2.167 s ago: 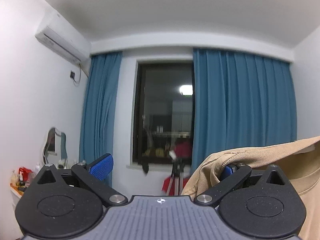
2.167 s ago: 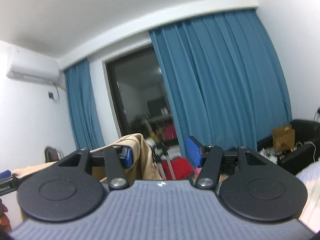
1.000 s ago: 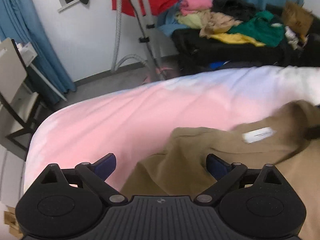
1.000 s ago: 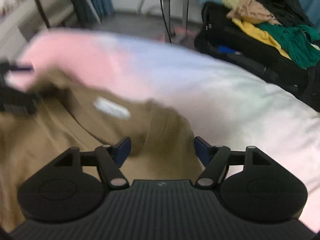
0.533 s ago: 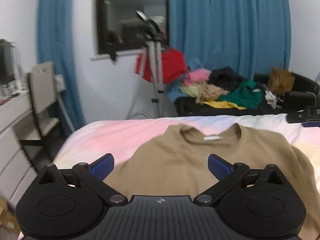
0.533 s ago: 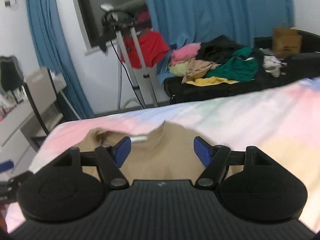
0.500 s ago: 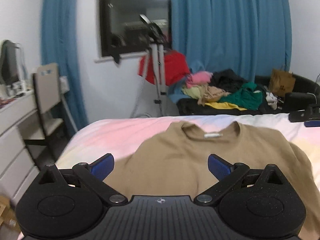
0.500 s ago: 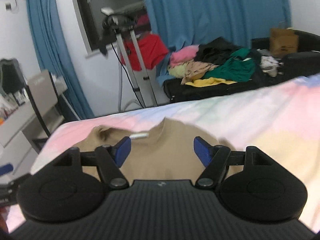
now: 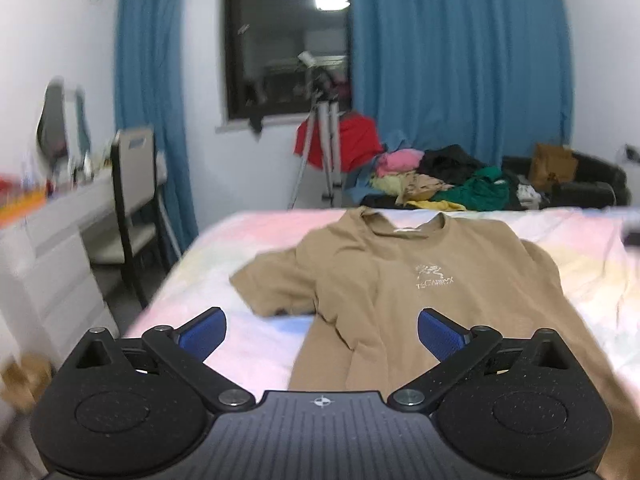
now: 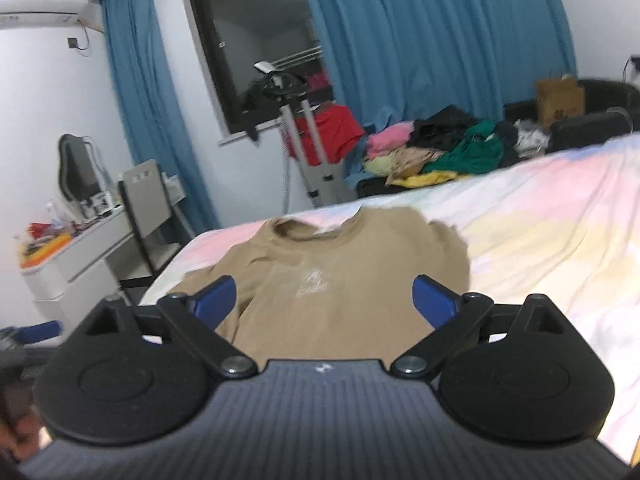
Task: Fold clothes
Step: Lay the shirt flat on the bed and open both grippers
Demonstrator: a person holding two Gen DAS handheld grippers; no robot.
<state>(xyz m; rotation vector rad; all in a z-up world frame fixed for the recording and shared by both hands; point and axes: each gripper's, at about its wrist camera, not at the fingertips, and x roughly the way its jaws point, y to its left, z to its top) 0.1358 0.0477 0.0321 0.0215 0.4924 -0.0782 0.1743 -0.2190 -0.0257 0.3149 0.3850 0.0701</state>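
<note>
Chair [image 9: 134,184]: stood at left of frame, beside the bed.
Left gripper [image 9: 322,330]: spread wide, empty.
Shirt [image 9: 400,280]: lay front-up at centre, on the bed [image 9: 248,336].
Right gripper [image 10: 324,298]: spread wide, empty, above the shirt.

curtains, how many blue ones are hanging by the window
2. One blue curtain hangs left of the dark window, above the chair; the wider blue curtain hangs right of it, behind the clothes pile. Anything beyond the frame edges would be hidden.
</note>
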